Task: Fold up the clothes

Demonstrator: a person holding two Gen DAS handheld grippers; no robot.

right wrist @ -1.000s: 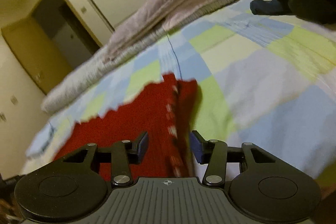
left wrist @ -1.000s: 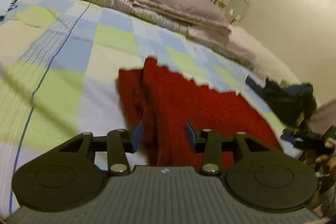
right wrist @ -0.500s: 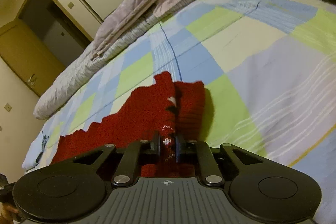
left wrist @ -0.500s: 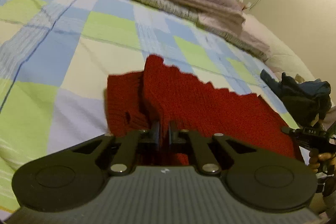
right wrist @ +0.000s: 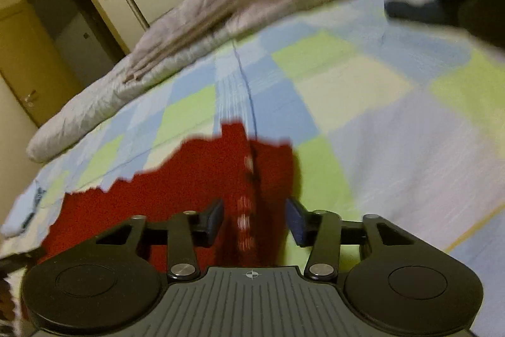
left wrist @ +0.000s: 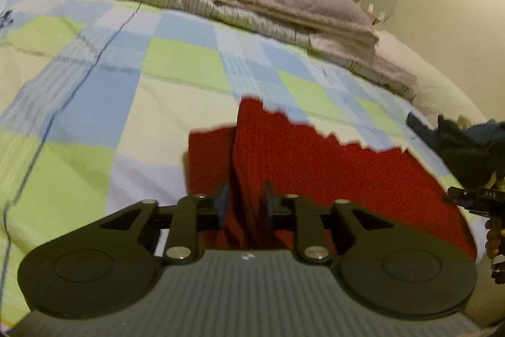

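A red knitted sweater (left wrist: 331,160) lies spread on the bed, on a bedsheet (left wrist: 94,116) with blue, green and cream squares. It looks partly folded, with one side strip turned in along each end, but the blur makes the layers hard to tell.

The left tongs (left wrist: 243,206) are at the sweater's near left end. Their jaws stand a little apart, with a raised ridge of red knit between them. I cannot tell if they are pinching it or letting it go.

The right tongs (right wrist: 255,218) are at the near right end, by a row of white marks in the knit. Their jaws stand wide apart, not holding anything.

One tong at each end makes sense for lifting both corners together.

A heap of dark clothes (left wrist: 467,144) sits to the far right. Folded bedding (left wrist: 277,2) lies along the far edge.

Small white letters show on the other tool at the right edge of the left view, but they are too blurry to read.
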